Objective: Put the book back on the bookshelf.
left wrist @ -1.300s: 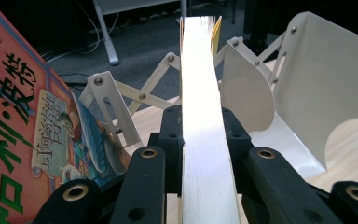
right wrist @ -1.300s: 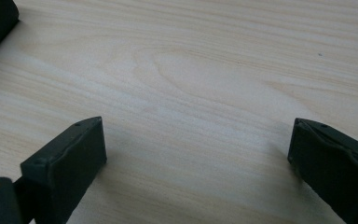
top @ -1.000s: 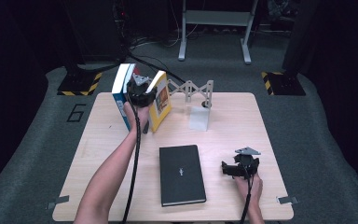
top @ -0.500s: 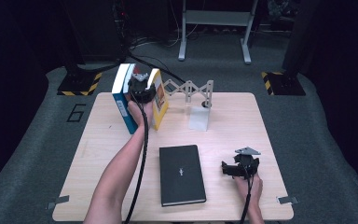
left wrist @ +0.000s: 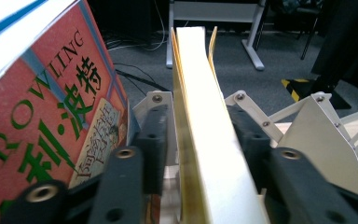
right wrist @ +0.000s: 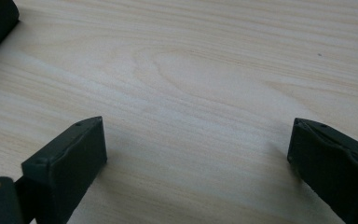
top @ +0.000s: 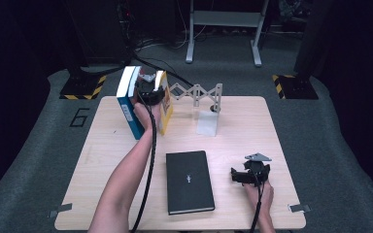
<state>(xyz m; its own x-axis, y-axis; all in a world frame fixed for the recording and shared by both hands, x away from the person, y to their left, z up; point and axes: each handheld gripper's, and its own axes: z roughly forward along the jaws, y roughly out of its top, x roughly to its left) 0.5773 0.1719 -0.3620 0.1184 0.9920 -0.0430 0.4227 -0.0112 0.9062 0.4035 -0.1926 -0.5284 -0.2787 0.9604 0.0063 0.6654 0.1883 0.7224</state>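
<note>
At the upper left of the high view, the left tongs straddle an upright yellow book, jaws just eased apart, pads barely off its covers, its long axis rising between them. A blue book stands just left; an accordion rack right. A black book lies flat mid-desk; right tongs rest open, empty

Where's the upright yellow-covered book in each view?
High view: yellow-covered book upright at far left of pale wooden table, beside blue-spined book.
Left gripper view: centre, page edges facing the camera.
Right gripper view: bare table wood.
Shared landmark: grey metal scissor-lattice rack, right of the book.
</note>
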